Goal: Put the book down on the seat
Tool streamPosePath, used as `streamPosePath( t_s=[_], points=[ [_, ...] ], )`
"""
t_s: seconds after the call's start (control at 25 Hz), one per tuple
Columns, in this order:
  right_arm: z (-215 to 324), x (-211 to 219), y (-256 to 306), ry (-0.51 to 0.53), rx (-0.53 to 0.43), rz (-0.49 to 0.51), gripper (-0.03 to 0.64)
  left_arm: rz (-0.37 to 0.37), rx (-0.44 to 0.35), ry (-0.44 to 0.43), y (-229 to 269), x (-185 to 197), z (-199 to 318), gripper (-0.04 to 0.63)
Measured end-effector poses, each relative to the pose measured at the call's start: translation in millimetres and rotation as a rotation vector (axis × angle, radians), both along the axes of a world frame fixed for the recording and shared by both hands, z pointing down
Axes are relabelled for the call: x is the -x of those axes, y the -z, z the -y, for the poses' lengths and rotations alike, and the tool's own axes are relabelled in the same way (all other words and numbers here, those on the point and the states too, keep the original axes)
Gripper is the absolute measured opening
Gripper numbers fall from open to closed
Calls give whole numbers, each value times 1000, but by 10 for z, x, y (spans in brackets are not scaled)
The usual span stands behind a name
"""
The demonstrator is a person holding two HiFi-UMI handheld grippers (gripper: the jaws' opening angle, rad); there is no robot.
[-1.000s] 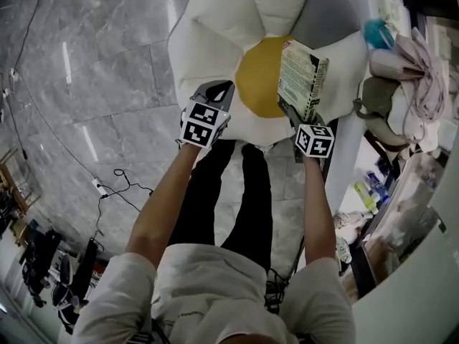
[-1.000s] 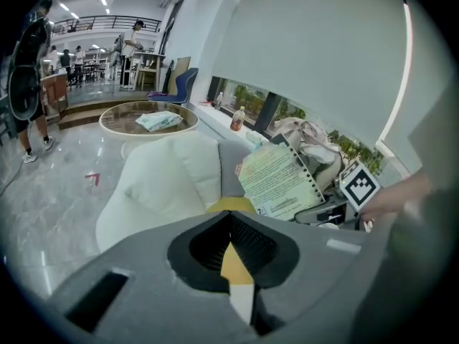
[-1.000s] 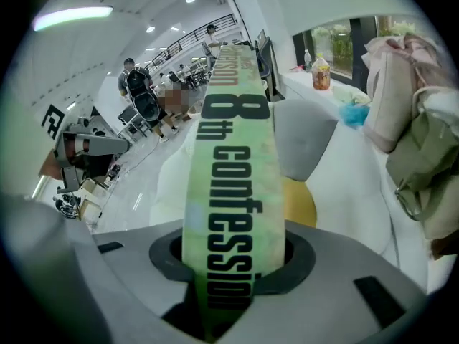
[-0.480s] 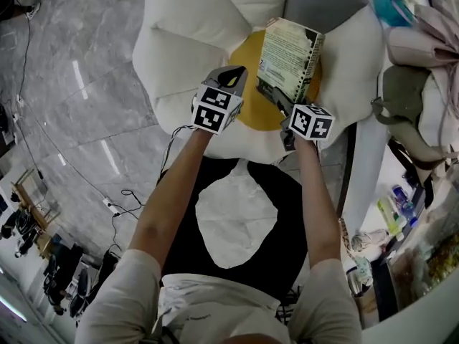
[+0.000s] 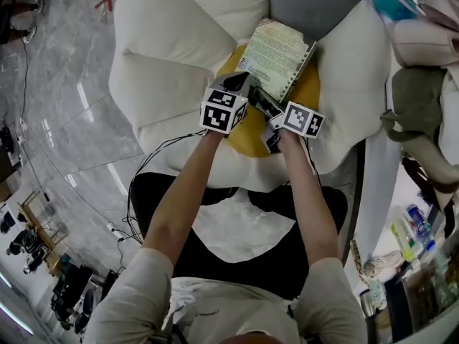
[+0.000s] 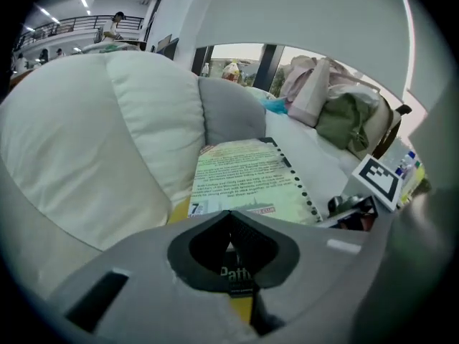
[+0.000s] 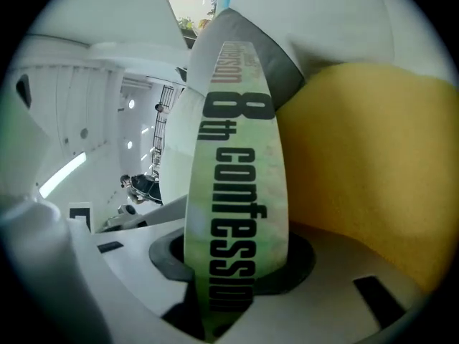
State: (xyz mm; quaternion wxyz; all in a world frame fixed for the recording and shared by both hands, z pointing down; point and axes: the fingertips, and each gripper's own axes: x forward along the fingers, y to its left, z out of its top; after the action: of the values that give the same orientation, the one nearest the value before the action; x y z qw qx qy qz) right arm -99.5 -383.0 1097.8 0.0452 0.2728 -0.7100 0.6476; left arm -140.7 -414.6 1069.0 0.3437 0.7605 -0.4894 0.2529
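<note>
Seat: a big soft flower seat (image 5: 165,63) with white petals, one grey petal (image 5: 308,2) and a yellow middle (image 5: 308,92).
Book: a pale green book (image 5: 276,56), back cover up, tilted over the yellow middle, with its far end toward the grey petal. I cannot tell if it touches the seat.
Right gripper (image 5: 265,102): its jaws pinch the book at the near end of the spine - the spine says "8th confession".
Left gripper (image 5: 240,84): its jaws are closed together with nothing in them - the tips sit just beside the book's near corner.
</note>
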Motion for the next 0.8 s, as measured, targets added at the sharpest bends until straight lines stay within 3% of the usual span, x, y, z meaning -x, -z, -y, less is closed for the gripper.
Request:
streamPosePath(
  t_s=[0.28, 0.48, 0.8],
  points=[
    [35, 21, -46, -16, 42, 3, 161, -57, -3, 90, -212, 7, 50, 9],
    [-25, -140, -44, -51, 40, -97, 166, -59, 21, 80, -229, -21, 38, 9],
    [-141, -545, 10, -103, 38, -143, 176, -42, 35, 51, -270, -105, 59, 9]
  ],
)
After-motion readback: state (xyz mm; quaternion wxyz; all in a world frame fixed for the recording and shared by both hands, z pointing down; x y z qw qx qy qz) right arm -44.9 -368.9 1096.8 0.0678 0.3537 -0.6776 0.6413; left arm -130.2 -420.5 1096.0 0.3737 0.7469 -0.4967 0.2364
